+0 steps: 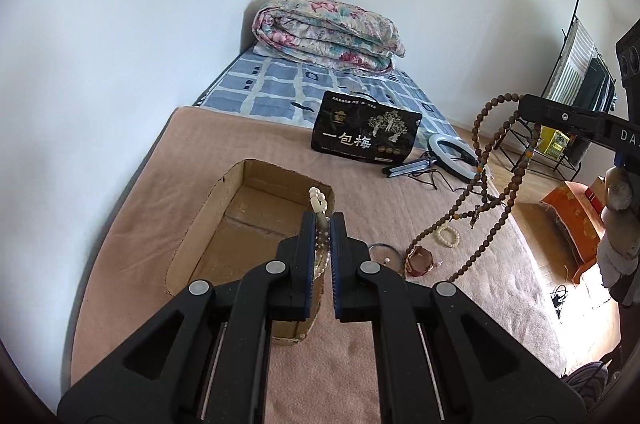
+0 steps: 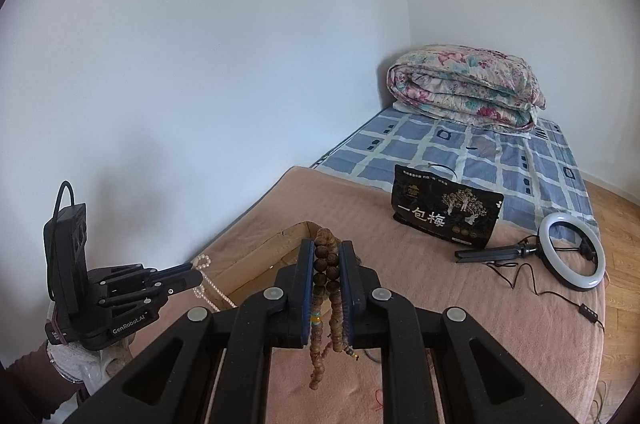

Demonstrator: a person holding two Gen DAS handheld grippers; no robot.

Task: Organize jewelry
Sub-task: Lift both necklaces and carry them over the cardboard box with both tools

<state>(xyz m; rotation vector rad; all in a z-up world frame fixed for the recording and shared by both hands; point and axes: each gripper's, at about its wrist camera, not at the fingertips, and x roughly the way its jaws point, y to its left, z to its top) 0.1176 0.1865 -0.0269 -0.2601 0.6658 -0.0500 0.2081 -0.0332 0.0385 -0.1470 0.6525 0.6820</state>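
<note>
My left gripper (image 1: 321, 220) is shut on a white pearl necklace (image 1: 318, 200) and holds it over the near right corner of an open cardboard box (image 1: 224, 200) on the tan blanket. In the right wrist view this gripper (image 2: 194, 270) shows at the left with the pearls (image 2: 208, 288) hanging down by the box (image 2: 288, 236). My right gripper (image 2: 326, 256) is shut on a long brown wooden bead necklace (image 2: 326, 264); its loops (image 1: 484, 192) hang in the air right of the box. A white bead bracelet (image 1: 448, 236), a red bangle (image 1: 420, 260) and a thin dark ring (image 1: 382, 252) lie on the blanket.
A black snack bag (image 1: 366, 132) stands behind the box. A ring light (image 1: 452, 152) with its stand and cable lies to the right. A folded floral quilt (image 1: 328, 32) sits on the blue checked sheet at the far end. The bed's right edge drops to a wooden floor.
</note>
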